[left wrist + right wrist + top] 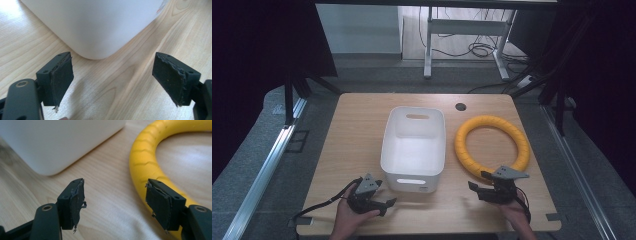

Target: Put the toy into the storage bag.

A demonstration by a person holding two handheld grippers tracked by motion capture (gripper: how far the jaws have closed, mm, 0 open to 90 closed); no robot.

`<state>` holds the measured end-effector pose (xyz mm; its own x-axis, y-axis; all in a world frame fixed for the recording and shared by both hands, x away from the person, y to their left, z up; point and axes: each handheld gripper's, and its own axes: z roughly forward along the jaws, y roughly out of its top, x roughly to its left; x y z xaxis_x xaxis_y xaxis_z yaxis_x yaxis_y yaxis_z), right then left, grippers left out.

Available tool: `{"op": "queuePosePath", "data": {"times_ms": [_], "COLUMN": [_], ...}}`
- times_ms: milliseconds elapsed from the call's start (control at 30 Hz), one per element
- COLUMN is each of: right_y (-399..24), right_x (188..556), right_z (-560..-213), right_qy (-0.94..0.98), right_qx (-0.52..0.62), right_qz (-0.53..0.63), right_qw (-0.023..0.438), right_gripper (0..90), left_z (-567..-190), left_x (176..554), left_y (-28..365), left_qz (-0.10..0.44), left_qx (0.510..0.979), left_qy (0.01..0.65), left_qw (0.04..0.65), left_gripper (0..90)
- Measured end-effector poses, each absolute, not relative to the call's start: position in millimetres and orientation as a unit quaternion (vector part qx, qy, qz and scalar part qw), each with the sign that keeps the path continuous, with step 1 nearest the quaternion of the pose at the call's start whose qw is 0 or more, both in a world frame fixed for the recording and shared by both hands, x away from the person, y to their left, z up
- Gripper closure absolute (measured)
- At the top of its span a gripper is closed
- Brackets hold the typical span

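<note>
Nearby, ribbed yellow ring (492, 145) lies flat; both grippers' jaws wide apart, empty.

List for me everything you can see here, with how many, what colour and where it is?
bin: one, white, empty, middle of the table, a handle slot in each short wall.
ring: one, yellow, ridged, lying flat on the table to the right of the bin.
table: one, light wood, with a dark round hole near its far edge.
desk frame: one, pale grey, on the floor beyond the table, with dark cables around it.
left tool: one, black with a grey plate, near the bin's near left corner, jaws open with nothing between them.
right tool: one, black with a grey plate, at the ring's near edge, jaws open.
hands: two, at the table's near edge, each holding a tool.
</note>
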<state>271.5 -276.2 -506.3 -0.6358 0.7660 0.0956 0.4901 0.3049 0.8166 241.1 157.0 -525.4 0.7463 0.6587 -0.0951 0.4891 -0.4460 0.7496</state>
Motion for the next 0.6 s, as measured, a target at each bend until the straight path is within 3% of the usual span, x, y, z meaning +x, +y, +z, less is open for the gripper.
{"op": "queuePosePath", "data": {"times_ms": [600], "right_y": [-268], "right_x": [326], "right_z": [-456], "right_qy": [0.856], "right_qx": [0.351], "right_qz": [0.354], "right_qw": [0.14], "right_gripper": [29.4], "left_z": [-522], "left_x": [239], "left_y": [157], "left_qz": [0.097], "left_qx": [0.835], "left_qy": [0.351], "left_qw": [0.412], "left_gripper": [17.3]}}
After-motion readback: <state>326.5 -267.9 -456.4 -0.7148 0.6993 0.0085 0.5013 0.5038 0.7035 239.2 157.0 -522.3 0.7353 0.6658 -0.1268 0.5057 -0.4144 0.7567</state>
